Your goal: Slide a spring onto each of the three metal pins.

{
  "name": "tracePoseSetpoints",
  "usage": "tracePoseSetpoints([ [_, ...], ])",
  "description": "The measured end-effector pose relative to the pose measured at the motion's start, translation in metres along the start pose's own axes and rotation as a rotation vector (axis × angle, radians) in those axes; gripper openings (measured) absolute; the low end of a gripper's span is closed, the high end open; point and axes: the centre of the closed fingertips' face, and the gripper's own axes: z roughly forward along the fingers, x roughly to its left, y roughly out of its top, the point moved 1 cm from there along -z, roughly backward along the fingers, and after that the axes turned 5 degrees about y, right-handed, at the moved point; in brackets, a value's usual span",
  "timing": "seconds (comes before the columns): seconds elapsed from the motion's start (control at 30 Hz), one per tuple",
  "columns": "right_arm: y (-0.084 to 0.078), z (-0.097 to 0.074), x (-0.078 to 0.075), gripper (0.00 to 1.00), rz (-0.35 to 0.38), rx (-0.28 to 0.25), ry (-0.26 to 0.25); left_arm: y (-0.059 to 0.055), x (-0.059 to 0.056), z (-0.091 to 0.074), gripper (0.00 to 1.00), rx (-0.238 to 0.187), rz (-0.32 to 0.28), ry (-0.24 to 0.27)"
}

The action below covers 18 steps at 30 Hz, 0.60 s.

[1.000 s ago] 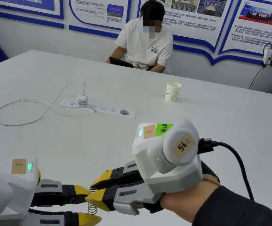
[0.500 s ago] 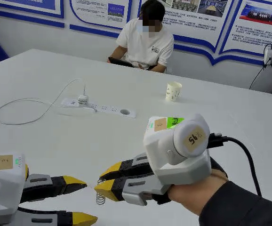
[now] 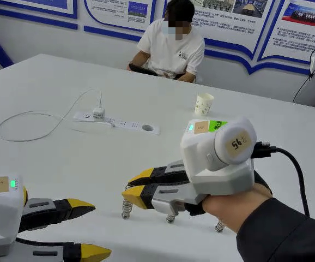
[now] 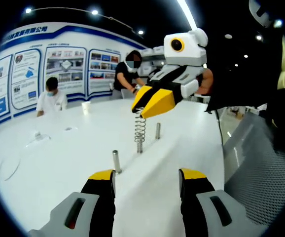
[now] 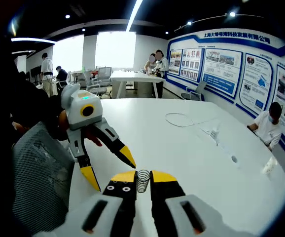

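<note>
My right gripper (image 3: 130, 186) is shut on the top of a small steel spring (image 3: 127, 208), which hangs upright down to the white table. In the left gripper view the right gripper (image 4: 147, 101) holds this spring (image 4: 140, 131) with its lower end around a thin pin. A bare metal pin (image 4: 116, 161) stands nearer and another pin (image 4: 158, 131) farther off. The right gripper view has the spring (image 5: 142, 180) pinched between the yellow tips. Two more pins (image 3: 170, 218) (image 3: 219, 225) stand under my right hand. My left gripper (image 3: 95, 229) is open and empty, to the left of the spring.
A white power strip (image 3: 119, 124) with a looped cable (image 3: 26, 123) lies at mid-table, and a paper cup (image 3: 203, 104) stands beyond it. A person in a white shirt (image 3: 174, 46) sits at the far edge. A mesh chair (image 5: 39, 173) is beside the table.
My right gripper has carried the spring to the right, away from the left gripper's tips, and brought it down over the pins. The left gripper's jaws stand wider apart.
</note>
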Motion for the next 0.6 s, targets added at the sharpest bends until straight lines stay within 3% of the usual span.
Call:
tracePoseSetpoints([
  [0.3,0.004,0.003,-0.029,0.11,0.017,-0.034,-0.092,-0.004,0.000,0.000,0.55,0.009,-0.009,0.005],
  [0.6,-0.002,0.015,-0.039,0.11,0.026,-0.023,-0.100,-0.005,0.002,0.000,0.56,0.011,-0.015,0.008],
])
